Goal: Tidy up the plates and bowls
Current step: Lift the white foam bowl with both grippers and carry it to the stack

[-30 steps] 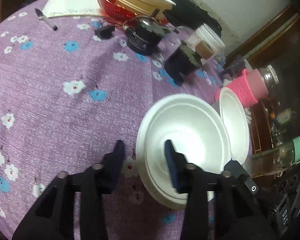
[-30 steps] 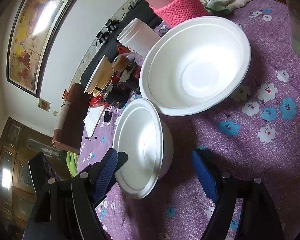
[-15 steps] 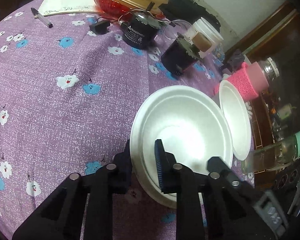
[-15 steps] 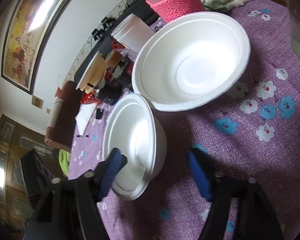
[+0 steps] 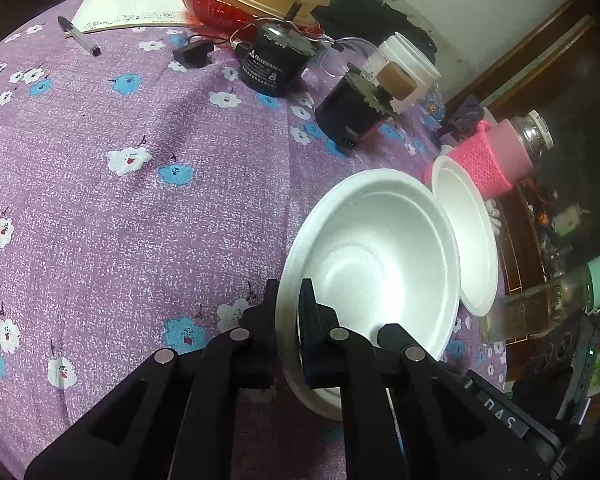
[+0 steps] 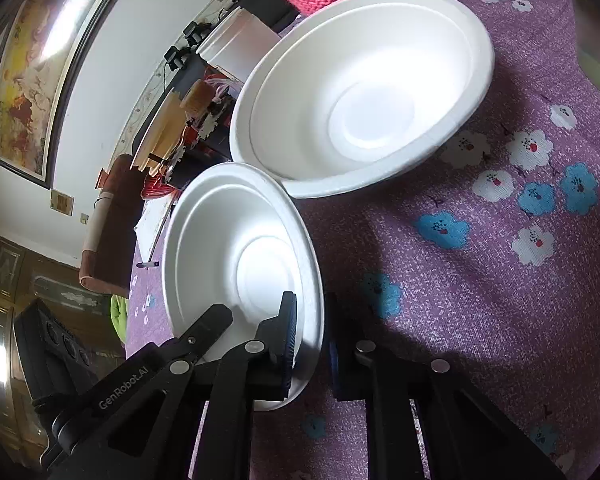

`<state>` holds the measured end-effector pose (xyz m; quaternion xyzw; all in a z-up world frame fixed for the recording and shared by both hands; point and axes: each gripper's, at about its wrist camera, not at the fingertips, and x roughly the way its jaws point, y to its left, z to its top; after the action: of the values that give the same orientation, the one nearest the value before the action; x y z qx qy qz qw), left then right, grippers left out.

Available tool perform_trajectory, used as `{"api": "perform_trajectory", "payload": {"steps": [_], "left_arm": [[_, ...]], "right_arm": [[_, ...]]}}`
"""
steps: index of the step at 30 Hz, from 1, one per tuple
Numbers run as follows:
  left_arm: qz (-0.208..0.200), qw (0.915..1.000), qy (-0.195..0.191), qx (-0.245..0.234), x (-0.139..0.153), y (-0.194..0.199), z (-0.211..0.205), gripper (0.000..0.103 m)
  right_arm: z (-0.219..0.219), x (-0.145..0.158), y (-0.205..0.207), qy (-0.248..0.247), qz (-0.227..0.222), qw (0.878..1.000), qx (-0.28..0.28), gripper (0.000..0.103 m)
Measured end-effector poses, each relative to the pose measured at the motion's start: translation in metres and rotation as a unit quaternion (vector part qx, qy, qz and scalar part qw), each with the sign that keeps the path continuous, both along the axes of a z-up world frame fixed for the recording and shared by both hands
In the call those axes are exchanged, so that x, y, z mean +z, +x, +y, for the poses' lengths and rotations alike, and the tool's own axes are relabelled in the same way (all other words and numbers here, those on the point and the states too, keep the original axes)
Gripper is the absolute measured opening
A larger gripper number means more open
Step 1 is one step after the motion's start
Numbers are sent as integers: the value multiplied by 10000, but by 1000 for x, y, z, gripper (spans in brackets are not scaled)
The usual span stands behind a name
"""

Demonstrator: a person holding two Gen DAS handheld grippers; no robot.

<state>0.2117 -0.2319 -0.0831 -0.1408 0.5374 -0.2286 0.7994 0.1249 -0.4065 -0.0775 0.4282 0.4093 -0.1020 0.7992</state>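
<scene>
Bowls: near white bowl (image 5: 380, 264) on the purple-cloth bench (image 5: 140, 200), its rim pinched at both ends by left hand-held gripper (image 5: 288, 320) and right hand-held gripper (image 6: 310, 336). Second bowl (image 6: 364, 92) touches it at 1 o'clock. Crowding: pink-sleeved jar (image 5: 496, 160), black canisters (image 5: 272, 60). Right view adds a framed painting (image 6: 44, 64); bowl's underside hidden.

A purple floral tablecloth (image 5: 100, 208) covered the table. At eleven o'clock in the left wrist view, a pen (image 5: 79, 41) lay just beside a sheet of paper (image 5: 132, 10). Toward one o'clock stood a black cylindrical can (image 5: 270, 66), a second dark container (image 5: 350, 114) and a white jar (image 5: 408, 68). A bottle in a pink knitted sleeve (image 5: 490, 160) sat at two o'clock. A framed painting (image 6: 40, 56) hung at ten o'clock in the right wrist view.
</scene>
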Motion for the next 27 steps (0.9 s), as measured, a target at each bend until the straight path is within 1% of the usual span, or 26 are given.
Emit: {"api": "perform_trajectory", "payload": {"steps": [4,11,16,19,23,27], "left_arm": [[-65,10000,-48,-29,6,-4,0,6],[-147,9999,-65,40,11,-5,5,6],[-173,9998,82,27,9,-8,2,6],[-163,9999,37,36,9,-9,3,6],[-243,9997,-34,35,17,-14,4,6],[-384,9992,-26,67,26,-21,5,6]], "right_arm": [[-4,0,-3,122,-39,9999,-39,9],[0,10,-10,74,-177,9998,4,9],[-1,6,-8,87,-117,9999,14,9],[-1,3,-7,139,-86,9999,2,9],[-1,12,-8,113,-167,9998,-17,9],[2,19,-14,52,-264,9996,-2,9]]}}
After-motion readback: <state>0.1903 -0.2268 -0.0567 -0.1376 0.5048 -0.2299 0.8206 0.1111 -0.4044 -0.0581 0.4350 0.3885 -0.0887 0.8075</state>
